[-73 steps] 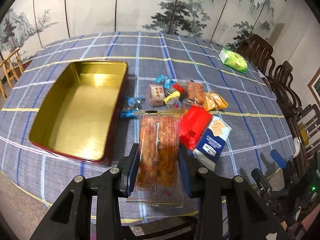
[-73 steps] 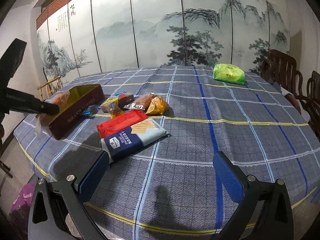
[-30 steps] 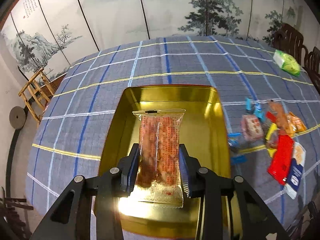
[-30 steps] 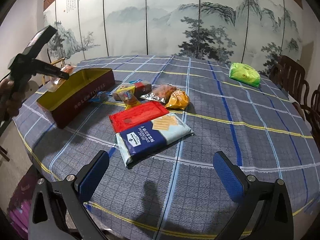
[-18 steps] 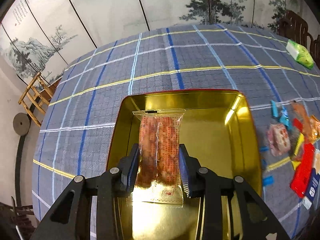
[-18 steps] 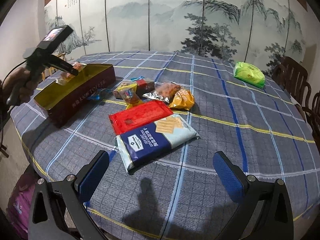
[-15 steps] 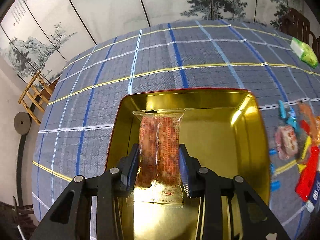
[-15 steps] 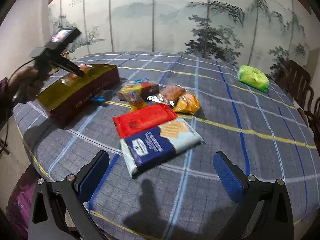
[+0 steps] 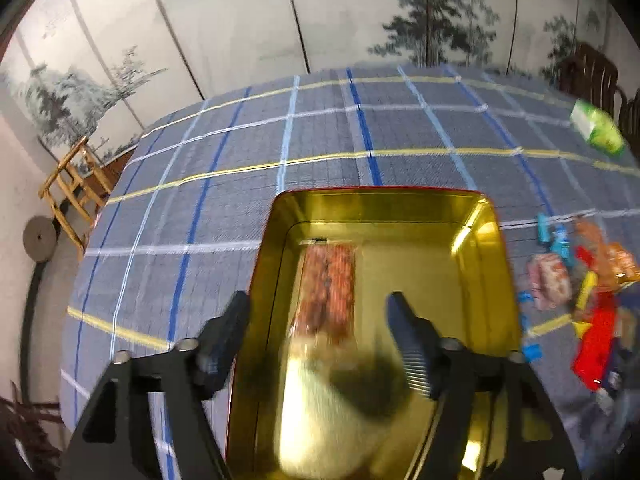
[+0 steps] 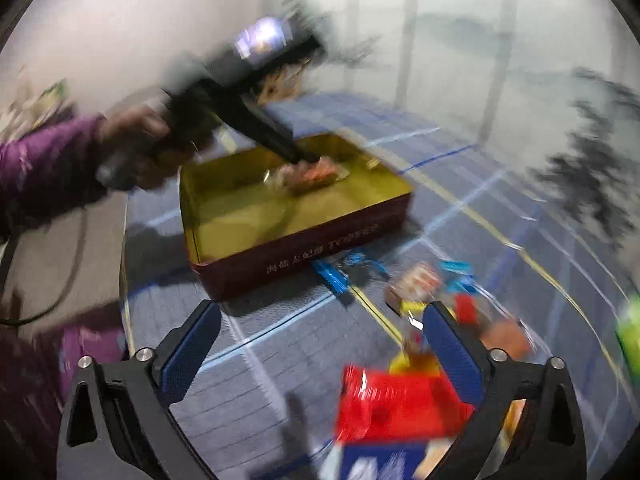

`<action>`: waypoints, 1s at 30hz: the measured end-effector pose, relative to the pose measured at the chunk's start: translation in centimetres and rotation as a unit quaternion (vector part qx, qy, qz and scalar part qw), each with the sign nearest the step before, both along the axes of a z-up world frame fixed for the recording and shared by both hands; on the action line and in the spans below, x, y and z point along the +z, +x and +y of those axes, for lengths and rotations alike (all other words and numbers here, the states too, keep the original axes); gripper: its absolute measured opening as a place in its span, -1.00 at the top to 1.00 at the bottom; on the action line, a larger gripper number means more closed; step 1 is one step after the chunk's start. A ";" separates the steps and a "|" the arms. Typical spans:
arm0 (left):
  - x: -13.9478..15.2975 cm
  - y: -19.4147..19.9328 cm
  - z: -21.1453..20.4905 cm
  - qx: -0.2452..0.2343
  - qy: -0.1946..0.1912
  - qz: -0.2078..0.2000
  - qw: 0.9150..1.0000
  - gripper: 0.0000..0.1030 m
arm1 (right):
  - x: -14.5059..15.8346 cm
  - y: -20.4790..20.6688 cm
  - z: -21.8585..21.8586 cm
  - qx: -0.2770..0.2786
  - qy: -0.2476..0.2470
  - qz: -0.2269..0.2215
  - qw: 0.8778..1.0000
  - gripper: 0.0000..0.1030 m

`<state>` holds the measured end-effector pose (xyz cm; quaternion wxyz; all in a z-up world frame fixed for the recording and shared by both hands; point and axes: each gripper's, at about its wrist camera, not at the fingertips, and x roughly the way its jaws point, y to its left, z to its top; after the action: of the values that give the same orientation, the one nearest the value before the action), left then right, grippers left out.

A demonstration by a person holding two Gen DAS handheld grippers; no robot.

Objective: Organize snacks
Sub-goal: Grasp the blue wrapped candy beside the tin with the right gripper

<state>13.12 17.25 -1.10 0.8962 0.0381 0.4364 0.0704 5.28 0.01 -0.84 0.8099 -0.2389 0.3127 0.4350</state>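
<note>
Your left gripper [image 9: 318,312] hangs over the gold-lined tin [image 9: 472,216], its jaws spread apart with nothing between them. The clear-wrapped snack pack [image 9: 330,280] lies inside the tin, toward its left wall and far end, blurred at its near end. The tin sits on the checked desk [image 9: 224,168].

Your right gripper [image 10: 320,344] is also spread wide and empty, held above the desk beside the loose snacks. A red packet [image 10: 396,404] lies just under its right jaw, with a blue-and-white packet [image 10: 376,464] below it. Small blue-wrapped candies [image 10: 332,274] lie against the tin's red side wall [image 10: 320,252]. A green bag [image 9: 598,128] lies well apart at the far right.
</note>
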 end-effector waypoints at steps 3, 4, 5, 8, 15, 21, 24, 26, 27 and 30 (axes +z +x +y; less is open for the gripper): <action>1.0 -3.4 0.3 0.008 -0.011 -0.022 1.000 -0.40 | -1.0 3.4 2.3 0.045 -0.049 0.023 0.997 -0.86; 1.3 -4.6 0.5 0.012 -0.018 -0.027 0.999 -0.44 | -1.4 4.2 3.0 0.057 -0.064 0.027 0.996 -0.86; 1.5 -5.5 0.7 0.015 -0.026 -0.030 0.999 -0.46 | -1.8 4.8 3.5 0.069 -0.077 0.028 0.994 -0.86; 1.6 -7.6 1.1 0.030 -0.033 -0.035 0.998 -0.47 | -2.8 6.4 5.1 0.106 -0.107 0.039 0.988 -0.85; 1.4 -8.8 2.2 0.056 -0.066 -0.027 0.996 -0.48 | -5.7 9.1 7.4 0.170 -0.171 0.063 0.968 -0.40; 0.8 -8.5 2.5 0.066 -0.093 -0.014 0.993 -0.48 | -5.9 11.3 8.1 0.180 -0.153 0.100 0.967 -0.21; 0.8 -8.7 2.3 0.067 -0.101 -0.014 0.993 -0.48 | -5.6 11.9 7.7 0.151 -0.144 0.108 0.972 0.05; 0.9 -9.0 2.1 0.065 -0.104 -0.016 0.992 -0.48 | -5.4 11.8 7.4 0.131 -0.140 0.125 0.973 0.08; 0.9 -9.2 1.8 0.063 -0.104 -0.018 0.992 -0.48 | -5.4 11.2 7.2 0.128 -0.145 0.120 0.974 0.12; 1.1 -9.8 1.2 0.057 -0.107 -0.020 0.992 -0.48 | -5.3 9.5 7.0 0.109 -0.152 0.107 0.976 0.21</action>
<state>3.30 18.41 -0.04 0.8984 -0.0840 0.4246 0.0749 14.82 7.06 -6.11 0.6734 -0.3438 0.4322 0.4914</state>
